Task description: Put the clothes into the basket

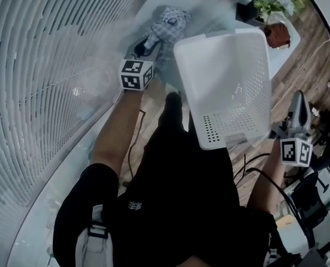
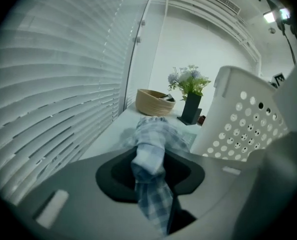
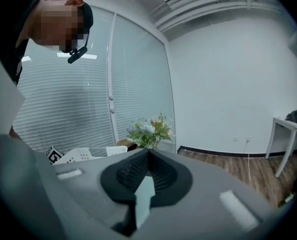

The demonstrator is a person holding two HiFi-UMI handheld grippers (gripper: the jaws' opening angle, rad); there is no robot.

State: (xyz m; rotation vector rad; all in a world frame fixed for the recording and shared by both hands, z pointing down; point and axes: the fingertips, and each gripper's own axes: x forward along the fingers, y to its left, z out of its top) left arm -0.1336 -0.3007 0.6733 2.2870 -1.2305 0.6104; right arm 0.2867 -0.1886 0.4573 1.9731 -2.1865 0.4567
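Left claw [image 2: 149, 163] clamps blue-white checked cloth garment [image 2: 156, 134] beside white perforated plastic basket [image 2: 248, 119]; we see right claw [image 3: 147, 154] closed, empty.

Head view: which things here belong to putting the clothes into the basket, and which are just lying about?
Part of the job:
plaid garment
white basket, next to the garment
left gripper, shut on the garment

Just lying about:
woven bowl
vase of flowers
Both stand beyond the garment.

Black short-sleeved shirt [image 1: 170, 204]; grey left tongs [image 1: 148, 44], right tongs [image 1: 299, 99]; black-white marker cubes [image 1: 136, 74]; black cable [image 1: 133, 149].
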